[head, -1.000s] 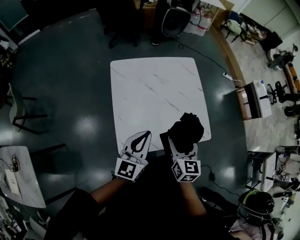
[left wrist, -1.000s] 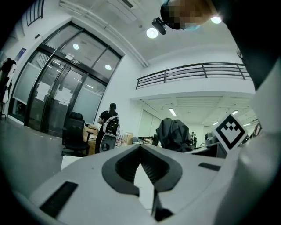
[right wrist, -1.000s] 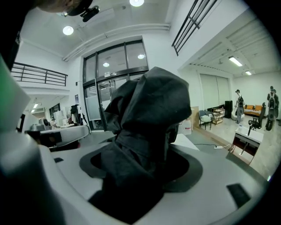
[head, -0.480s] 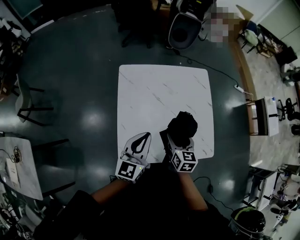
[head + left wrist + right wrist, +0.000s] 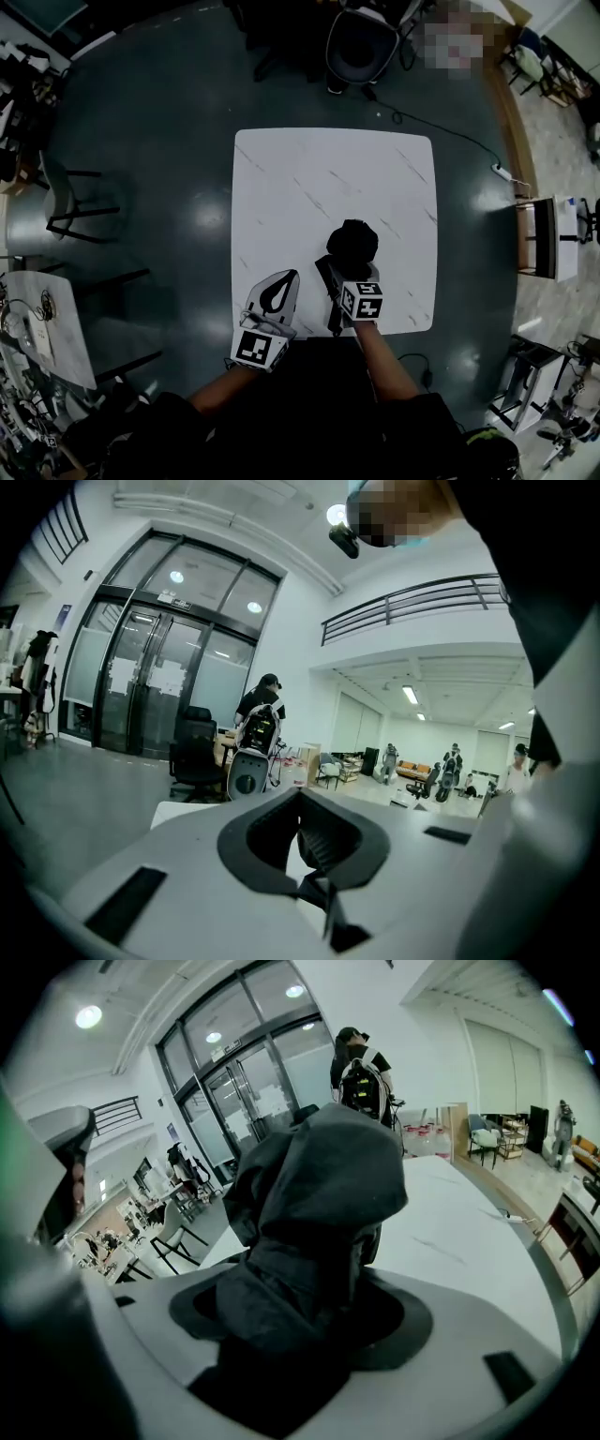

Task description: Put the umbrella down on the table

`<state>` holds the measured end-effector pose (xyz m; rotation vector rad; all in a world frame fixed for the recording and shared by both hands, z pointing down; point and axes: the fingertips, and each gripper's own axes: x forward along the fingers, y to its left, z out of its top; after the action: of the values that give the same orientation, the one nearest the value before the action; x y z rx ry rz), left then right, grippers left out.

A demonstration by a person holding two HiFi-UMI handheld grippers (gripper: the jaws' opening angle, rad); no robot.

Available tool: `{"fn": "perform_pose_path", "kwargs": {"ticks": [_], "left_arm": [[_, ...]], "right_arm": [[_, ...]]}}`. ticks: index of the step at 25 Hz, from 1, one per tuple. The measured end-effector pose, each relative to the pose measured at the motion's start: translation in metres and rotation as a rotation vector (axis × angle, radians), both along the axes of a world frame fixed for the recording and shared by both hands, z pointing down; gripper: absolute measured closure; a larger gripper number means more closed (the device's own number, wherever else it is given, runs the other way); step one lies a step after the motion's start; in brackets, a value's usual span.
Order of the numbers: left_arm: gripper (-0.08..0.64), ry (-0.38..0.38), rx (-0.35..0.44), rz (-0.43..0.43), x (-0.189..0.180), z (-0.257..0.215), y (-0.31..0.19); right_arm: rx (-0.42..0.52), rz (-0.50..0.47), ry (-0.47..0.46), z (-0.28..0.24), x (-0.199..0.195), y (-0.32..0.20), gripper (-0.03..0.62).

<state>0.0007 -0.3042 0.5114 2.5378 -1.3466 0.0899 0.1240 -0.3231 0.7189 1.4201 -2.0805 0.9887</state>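
Observation:
A black folded umbrella (image 5: 352,246) is held above the near right part of the white marble table (image 5: 319,178). My right gripper (image 5: 348,274) is shut on it, the marker cube (image 5: 362,300) toward me. In the right gripper view the umbrella's bunched fabric (image 5: 314,1194) fills the space between the jaws and hides the fingertips, with the tabletop (image 5: 469,1232) beyond it. My left gripper (image 5: 293,276) hovers at the table's near edge, left of the umbrella, shut and holding nothing. In the left gripper view (image 5: 300,794) its fingertips meet.
A black office chair (image 5: 361,42) stands beyond the table's far edge, with a cable (image 5: 441,131) on the dark floor. Chairs (image 5: 70,202) stand to the left and a second white table (image 5: 42,337) at lower left. A shelf unit (image 5: 548,239) is at the right.
My right gripper has carried the umbrella a little left and further in over the table from its near right corner. The left gripper stays at the near edge.

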Motion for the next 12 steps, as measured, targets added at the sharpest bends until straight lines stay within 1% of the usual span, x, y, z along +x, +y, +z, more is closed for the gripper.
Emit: {"fn": "perform_pose_path", "kwargs": {"ticks": [2,4,7,10,12], "left_arm": [[0.552,0.004,-0.013,-0.019,0.003,0.001,-0.007],[0.552,-0.015,-0.046,-0.042,0.003,0.009,-0.013],[0.552,-0.015,-0.078,-0.074,0.005,0.017,-0.022],[0.552,-0.003,-0.080,-0.074,0.013,0.017,-0.030],[0.552,-0.019,-0.083,-0.077,0.014,0.021,-0.035]], "right_arm": [[-0.033,-0.022,0.010,0.018,0.003,-0.007,0.247],[-0.065,-0.042,0.017,0.036,0.004,-0.013,0.247],[-0.138,-0.067,0.025,0.065,0.005,-0.018,0.247],[-0.190,-0.100,0.055,0.083,0.007,-0.021,0.247],[-0.202,-0.113,0.065,0.089,0.006,-0.025,0.247]]}}
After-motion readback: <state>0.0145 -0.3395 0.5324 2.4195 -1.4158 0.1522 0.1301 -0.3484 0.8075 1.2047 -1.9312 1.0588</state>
